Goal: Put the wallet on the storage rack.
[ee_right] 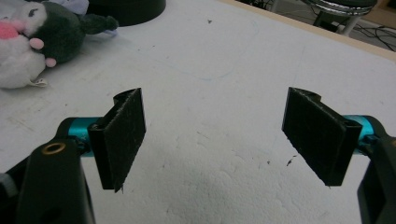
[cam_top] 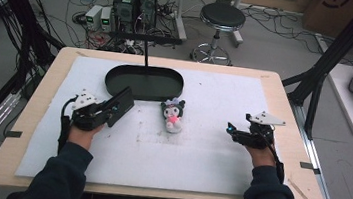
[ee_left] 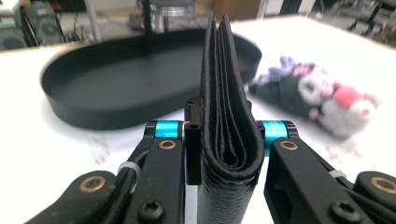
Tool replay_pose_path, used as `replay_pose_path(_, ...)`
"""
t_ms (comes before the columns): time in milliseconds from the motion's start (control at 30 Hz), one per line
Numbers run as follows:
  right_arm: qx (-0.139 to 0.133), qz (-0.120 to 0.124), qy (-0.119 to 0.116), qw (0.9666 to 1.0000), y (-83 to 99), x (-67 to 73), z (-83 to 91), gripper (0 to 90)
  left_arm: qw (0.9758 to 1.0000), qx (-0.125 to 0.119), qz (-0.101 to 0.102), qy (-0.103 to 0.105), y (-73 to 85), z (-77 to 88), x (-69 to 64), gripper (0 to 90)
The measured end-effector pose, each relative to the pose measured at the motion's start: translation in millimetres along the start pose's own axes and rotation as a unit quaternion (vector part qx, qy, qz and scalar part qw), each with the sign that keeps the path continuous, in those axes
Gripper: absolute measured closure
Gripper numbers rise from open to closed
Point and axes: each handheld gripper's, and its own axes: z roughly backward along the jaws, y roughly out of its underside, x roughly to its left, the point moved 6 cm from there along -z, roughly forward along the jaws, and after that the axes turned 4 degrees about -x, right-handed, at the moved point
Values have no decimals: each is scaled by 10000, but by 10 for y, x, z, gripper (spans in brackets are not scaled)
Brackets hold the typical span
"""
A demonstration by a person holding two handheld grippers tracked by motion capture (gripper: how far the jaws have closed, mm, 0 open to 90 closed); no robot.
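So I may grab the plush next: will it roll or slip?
The plush looks soft, so it would probably squash rather than slip. Lying flat on the white mat, it seems unlikely to roll. Likely light for its size.

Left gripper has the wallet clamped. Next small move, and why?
Probably carry the wallet forward over the black tray and release: the left gripper is shut on it just short of the tray, while the right gripper is open, idle.
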Motion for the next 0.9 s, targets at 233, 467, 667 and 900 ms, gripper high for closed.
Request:
replay_pose_path(233,-13,-12,9,10000,-10,10,6,219,9988,-483,82,-75,-391,170,193,764)
replay_pose_path(467,-8,-27,1,10000,-6,-3,5,218,9970,-655,358,-187,-623,145,443,765)
replay_pose_path(667,-6,-27,2,10000,-6,-7,-7,219,9968,-680,365,-221,-850,34,567,769)
replay_pose_path(900,-3,-35,-1,10000,-4,-14,-14,219,9985,-423,313,150,-892,-318,618,771)
